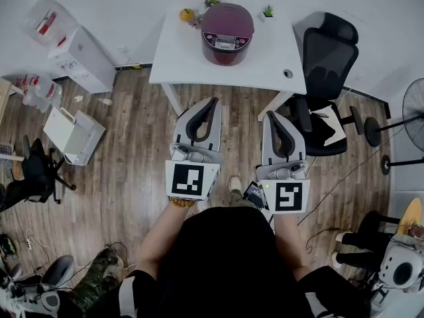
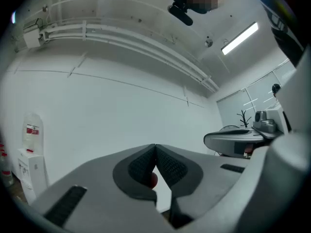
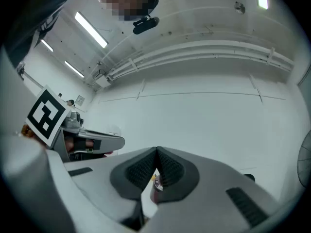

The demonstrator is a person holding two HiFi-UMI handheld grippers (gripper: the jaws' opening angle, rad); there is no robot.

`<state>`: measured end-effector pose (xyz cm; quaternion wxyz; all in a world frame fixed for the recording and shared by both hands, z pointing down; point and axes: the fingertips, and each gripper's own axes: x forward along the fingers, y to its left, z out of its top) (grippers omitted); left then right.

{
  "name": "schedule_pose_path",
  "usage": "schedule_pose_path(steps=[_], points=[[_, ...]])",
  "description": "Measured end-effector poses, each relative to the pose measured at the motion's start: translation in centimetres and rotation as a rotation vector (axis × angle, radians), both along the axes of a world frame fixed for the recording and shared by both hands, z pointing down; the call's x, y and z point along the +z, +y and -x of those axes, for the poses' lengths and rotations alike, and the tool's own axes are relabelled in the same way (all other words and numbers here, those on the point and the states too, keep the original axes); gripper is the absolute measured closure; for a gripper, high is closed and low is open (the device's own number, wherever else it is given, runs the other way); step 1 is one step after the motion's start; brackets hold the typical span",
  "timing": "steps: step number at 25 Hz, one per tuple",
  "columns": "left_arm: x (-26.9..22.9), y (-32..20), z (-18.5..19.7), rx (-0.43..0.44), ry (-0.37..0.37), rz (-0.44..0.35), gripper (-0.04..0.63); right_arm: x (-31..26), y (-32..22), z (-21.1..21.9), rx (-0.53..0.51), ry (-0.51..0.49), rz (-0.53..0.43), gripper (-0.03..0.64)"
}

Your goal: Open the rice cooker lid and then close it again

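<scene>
Ahead, closed rice cooker [image 1: 227, 33] on white table [image 1: 175, 61], well apart from left gripper [image 1: 213, 102] and right gripper [image 1: 267, 115], both pinched shut, empty, cooker mostly hidden behind jaws in gripper views

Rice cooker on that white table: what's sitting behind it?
Behind the rice cooker, toward the wall, stand an orange object, a leafy sprig and a small potted plant. Anything directly behind its body is covered.

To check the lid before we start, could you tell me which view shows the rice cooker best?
The head view: the rice cooker stands whole on the white table, lid closed. Each gripper view shows only a sliver of it through the gap below its shut jaws.
</scene>
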<state>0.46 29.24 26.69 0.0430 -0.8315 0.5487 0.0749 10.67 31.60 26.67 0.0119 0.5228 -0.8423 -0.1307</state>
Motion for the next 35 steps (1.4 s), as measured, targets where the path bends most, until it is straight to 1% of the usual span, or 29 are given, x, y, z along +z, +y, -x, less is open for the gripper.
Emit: schedule_pose_path(steps=[5, 10, 12, 16, 19, 23, 25, 35], points=[[-0.2, -0.7, 0.2, -0.017, -0.005, 0.007, 0.572, -0.7, -0.8, 0.5, -0.021, 0.005, -0.010, 0.589], [0.5, -1.1, 0.0, -0.024, -0.044, 0.027, 0.572, -1.0, -1.5, 0.3, -0.031, -0.009, -0.013, 0.589], [0.6, -1.2, -0.1, -0.028, -0.050, 0.033, 0.572, -0.7, -1.7, 0.0, -0.041, -0.015, 0.000, 0.589], [1.0, -1.6, -0.5, -0.039, -0.059, 0.043, 0.572, -0.1, -2.0, -0.3, -0.100, -0.047, 0.038, 0.589], [1.2, -2.0, -1.2, -0.041, -0.067, 0.052, 0.572, 0.2, -2.2, -0.7, -0.122, -0.056, 0.045, 0.588], [0.6, -2.4, -2.4, -0.043, -0.056, 0.028, 0.572, 0.5, -2.6, -1.4, -0.141, -0.061, 0.050, 0.588], [0.7, -2.7, -2.8, -0.048, -0.056, 0.032, 0.572, 0.6, -3.0, -1.9, -0.147, -0.062, 0.053, 0.588], [1.6, -4.5, -5.5, -0.095, -0.086, 0.044, 0.572, 2.1, -5.6, -4.6, -0.191, -0.074, 0.078, 0.588]])
